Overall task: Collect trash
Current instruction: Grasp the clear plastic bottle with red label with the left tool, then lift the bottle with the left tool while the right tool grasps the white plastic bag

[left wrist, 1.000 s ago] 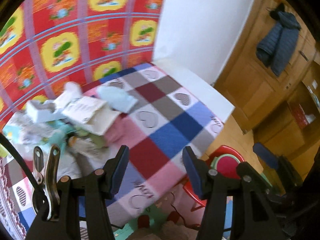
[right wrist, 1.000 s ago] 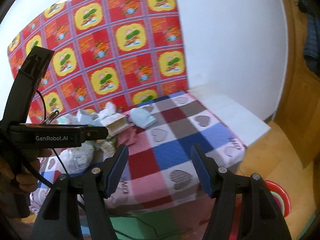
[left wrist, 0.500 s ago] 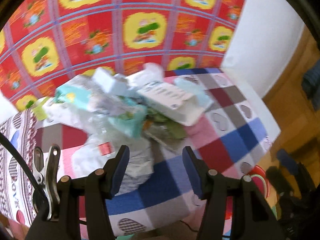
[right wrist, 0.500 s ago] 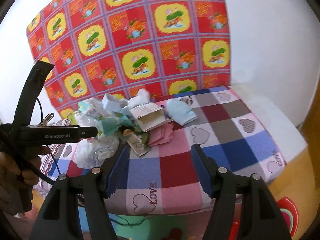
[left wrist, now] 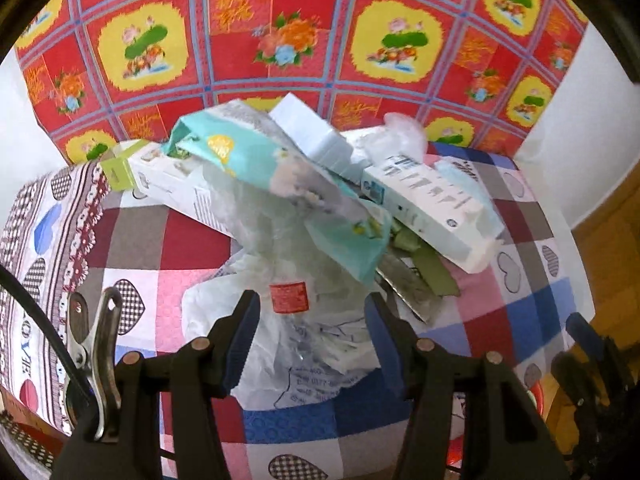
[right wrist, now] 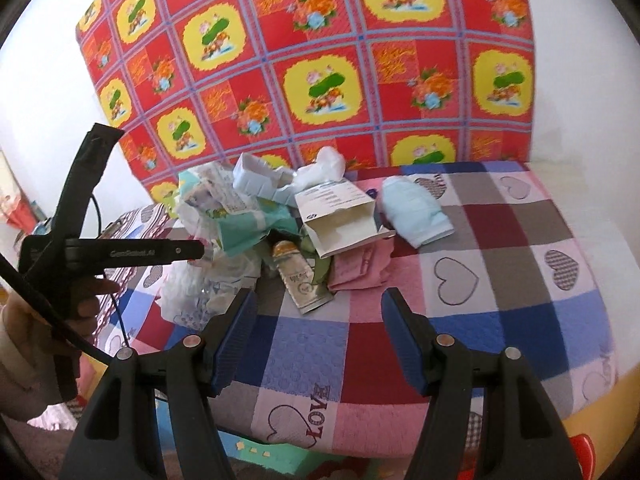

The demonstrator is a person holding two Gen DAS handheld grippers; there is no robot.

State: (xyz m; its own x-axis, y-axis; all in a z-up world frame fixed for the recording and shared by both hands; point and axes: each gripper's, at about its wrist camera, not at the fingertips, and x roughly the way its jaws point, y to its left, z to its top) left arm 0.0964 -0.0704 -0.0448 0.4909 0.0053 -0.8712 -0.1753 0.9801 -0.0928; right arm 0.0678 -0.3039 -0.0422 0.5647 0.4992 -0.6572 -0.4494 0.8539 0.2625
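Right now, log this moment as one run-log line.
stage: approach | left gripper: open, above white plastic bag | right gripper: open, empty | trash pile: on checkered blanket, untouched

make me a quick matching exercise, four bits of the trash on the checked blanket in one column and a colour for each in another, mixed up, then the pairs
Things:
1. open carton
2. folded cloth
3. small bundle
4. crumpled plastic bag

Colours:
A. clear with a red label
B. pink
C. white with dark print
D. pale blue

Pairs: 1-C, 2-B, 3-D, 4-A
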